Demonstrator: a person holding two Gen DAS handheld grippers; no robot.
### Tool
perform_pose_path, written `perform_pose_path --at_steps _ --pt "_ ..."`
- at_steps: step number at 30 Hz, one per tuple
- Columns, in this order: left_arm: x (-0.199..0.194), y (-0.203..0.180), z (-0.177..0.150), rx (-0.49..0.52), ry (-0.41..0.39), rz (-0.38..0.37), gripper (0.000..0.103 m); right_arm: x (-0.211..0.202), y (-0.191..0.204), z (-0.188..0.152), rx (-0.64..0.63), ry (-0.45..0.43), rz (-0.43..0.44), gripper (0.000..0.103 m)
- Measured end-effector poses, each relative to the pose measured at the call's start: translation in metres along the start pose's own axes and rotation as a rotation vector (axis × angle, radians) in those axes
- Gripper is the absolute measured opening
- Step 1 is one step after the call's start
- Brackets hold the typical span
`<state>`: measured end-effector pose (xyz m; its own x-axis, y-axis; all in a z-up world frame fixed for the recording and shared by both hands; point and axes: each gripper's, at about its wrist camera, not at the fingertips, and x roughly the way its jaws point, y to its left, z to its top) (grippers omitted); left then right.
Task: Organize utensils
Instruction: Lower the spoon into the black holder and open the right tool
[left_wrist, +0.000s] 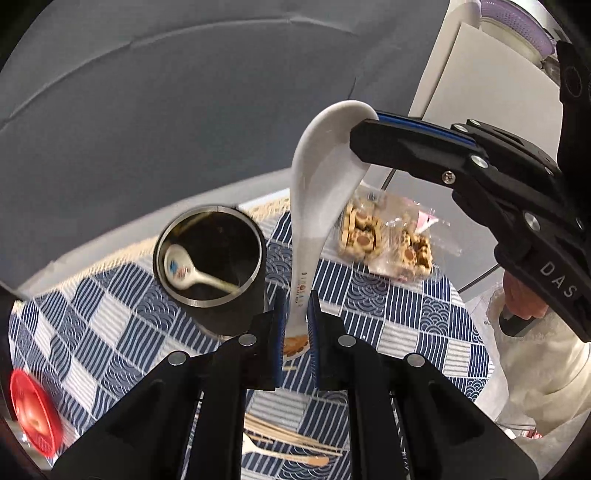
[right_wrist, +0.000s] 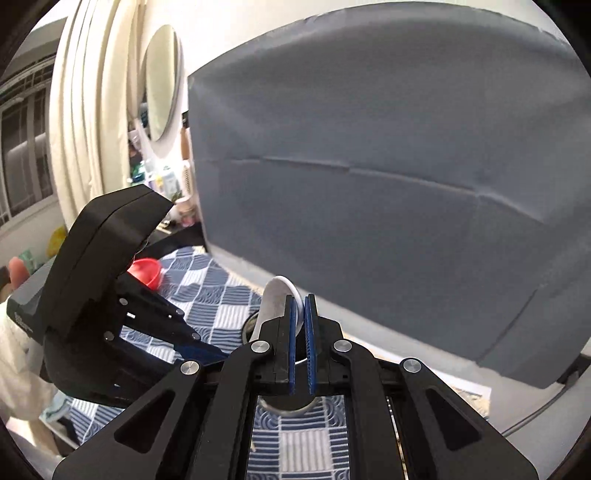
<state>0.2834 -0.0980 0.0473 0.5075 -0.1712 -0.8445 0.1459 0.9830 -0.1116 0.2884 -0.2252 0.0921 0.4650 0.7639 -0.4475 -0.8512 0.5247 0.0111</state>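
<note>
A white ceramic soup spoon (left_wrist: 314, 206) hangs upright above the table. My right gripper (left_wrist: 364, 125) is shut on the rim of its bowl from the right; in the right wrist view the bowl (right_wrist: 275, 299) sits between the blue pads (right_wrist: 303, 332). My left gripper (left_wrist: 295, 328) straddles the spoon's handle end, with its pads close on either side and small gaps showing. A dark metal cup (left_wrist: 210, 258) stands left of the spoon and holds another white spoon (left_wrist: 184, 271). Wooden chopsticks and a wooden fork (left_wrist: 291, 446) lie on the cloth below.
A blue-and-white patterned tablecloth (left_wrist: 406, 317) covers the table. A clear bag of cookies (left_wrist: 388, 240) lies at the back right. A red lid (left_wrist: 31, 413) sits at the left edge. A grey padded panel (right_wrist: 369, 184) stands behind the table.
</note>
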Motion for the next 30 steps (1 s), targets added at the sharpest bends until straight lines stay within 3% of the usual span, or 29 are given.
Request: perform_pose_path --at_steps 9,18,19,20,21,22,23,25,27,30 --pt "0.011 0.021 0.032 0.036 -0.022 -0.035 0.012 0.017 -0.012 0.020 -0.015 -0.002 -0.054 0.005" --pt "0.028 0.042 0.040 0.016 -0.019 -0.046 0.013 0.043 -0.011 0.024 -0.022 0.031 -0.067 0.006" --pt "0.030 0.045 0.039 0.006 -0.014 -0.037 0.017 0.046 -0.010 0.023 -0.025 0.032 -0.071 0.007" --pt "0.031 0.047 0.039 0.003 -0.011 -0.035 0.035 0.049 -0.009 0.021 -0.029 0.035 -0.085 0.008" --pt "0.031 0.049 0.037 -0.004 -0.016 -0.021 0.063 0.050 -0.009 0.020 -0.025 0.037 -0.085 0.009" --pt "0.030 0.050 0.035 -0.009 -0.024 -0.008 0.072 0.052 -0.010 0.019 -0.017 0.040 -0.083 0.017" --pt "0.028 0.052 0.032 -0.017 -0.037 0.011 0.077 0.052 -0.011 0.018 -0.008 0.039 -0.086 0.034" --pt "0.025 0.057 0.027 -0.031 -0.043 0.017 0.078 0.050 -0.015 0.014 0.014 0.028 -0.088 0.055" --pt "0.023 0.061 0.020 -0.043 -0.041 0.044 0.087 0.049 -0.020 0.011 0.037 0.029 -0.094 0.062" --pt "0.018 0.064 0.010 -0.056 -0.040 0.068 0.090 0.046 -0.024 0.005 0.059 0.035 -0.098 0.073"
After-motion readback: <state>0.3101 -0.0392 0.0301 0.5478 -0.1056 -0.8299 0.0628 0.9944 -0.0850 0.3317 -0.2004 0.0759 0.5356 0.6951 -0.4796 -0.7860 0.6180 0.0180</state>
